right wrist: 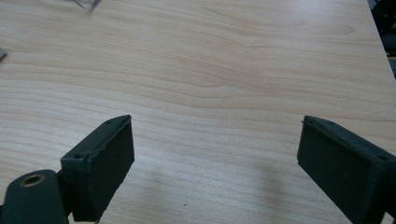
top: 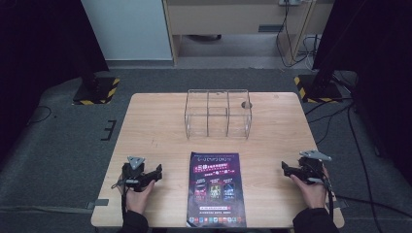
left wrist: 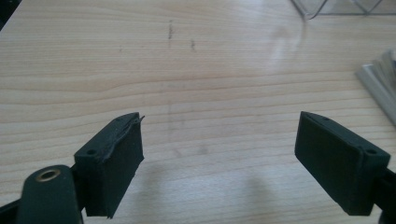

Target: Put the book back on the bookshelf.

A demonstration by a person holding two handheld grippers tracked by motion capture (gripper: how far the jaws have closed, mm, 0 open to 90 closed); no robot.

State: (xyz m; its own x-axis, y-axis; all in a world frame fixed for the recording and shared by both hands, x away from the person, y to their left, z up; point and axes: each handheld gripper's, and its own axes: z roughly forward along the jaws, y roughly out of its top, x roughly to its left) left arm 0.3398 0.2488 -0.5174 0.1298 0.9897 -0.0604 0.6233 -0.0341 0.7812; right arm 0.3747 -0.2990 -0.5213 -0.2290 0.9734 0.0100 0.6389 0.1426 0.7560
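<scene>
A dark purple magazine (top: pixel 215 189) lies flat at the front middle of the wooden table (top: pixel 155 126). Behind it stands a clear acrylic organizer (top: pixel 217 113) with several compartments, all bare. My left gripper (top: pixel 156 174) rests near the front left, left of the magazine, held in a hand; its jaws stand wide open over bare wood (left wrist: pixel 219 140). My right gripper (top: pixel 286 170) sits at the front right, right of the magazine, also open with nothing between its jaws (right wrist: pixel 215 144). The magazine's edge (left wrist: pixel 380 84) shows at the right of the left gripper view.
A corner of the organizer (left wrist: pixel 327 7) shows at the top of the left gripper view. Dark stands with yellow-black striped bases (top: pixel 96 90) flank the table's far corners. Cables (top: pixel 359 145) trail over the grey floor on the right.
</scene>
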